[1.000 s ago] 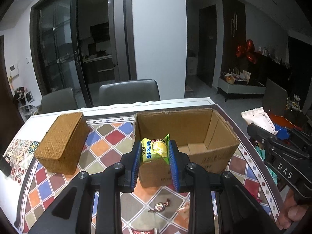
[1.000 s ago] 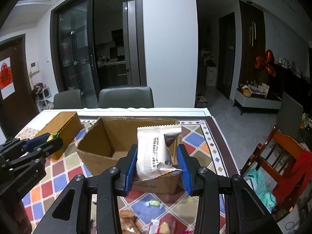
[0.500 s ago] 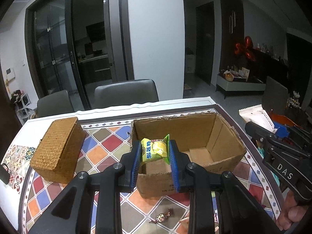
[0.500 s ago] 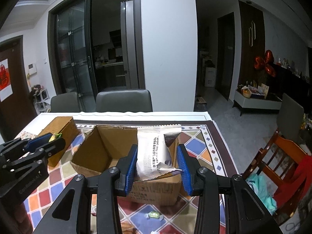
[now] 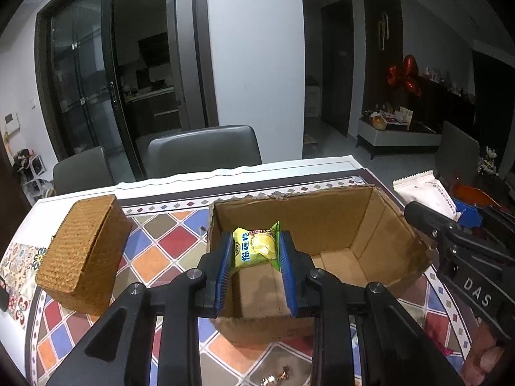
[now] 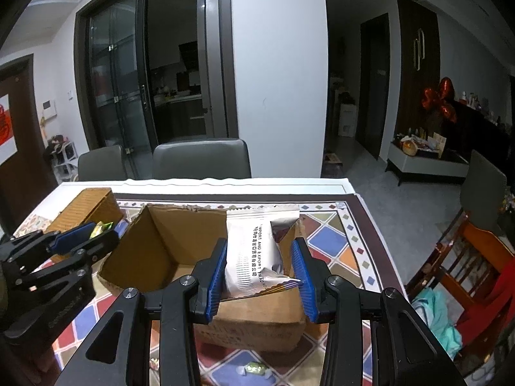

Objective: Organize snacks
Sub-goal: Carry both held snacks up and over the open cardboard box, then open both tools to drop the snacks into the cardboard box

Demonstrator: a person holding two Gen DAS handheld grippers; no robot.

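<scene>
My left gripper [image 5: 256, 249] is shut on a small yellow-green candy packet [image 5: 256, 247], held over the near left part of an open cardboard box [image 5: 379, 222]. My right gripper [image 6: 261, 259] is shut on a white snack pouch [image 6: 254, 251], held above the box's near right edge [image 6: 257, 318]. The box's visible floor is bare. The left gripper with its candy shows at the left of the right wrist view [image 6: 87, 234]; the right gripper and pouch [image 5: 425, 193] show at the right of the left wrist view.
A woven brown lidded box [image 5: 83, 251] sits left of the cardboard box on the patterned tablecloth [image 5: 167, 241]. Loose wrapped candies [image 6: 254, 368] lie on the table in front of the box. Grey chairs [image 5: 202, 149] stand behind the table; a wooden chair [image 6: 466, 263] stands at the right.
Both grippers have moved forward and up over the cardboard box, each still holding its snack; the box now sits closer and lower in both views.
</scene>
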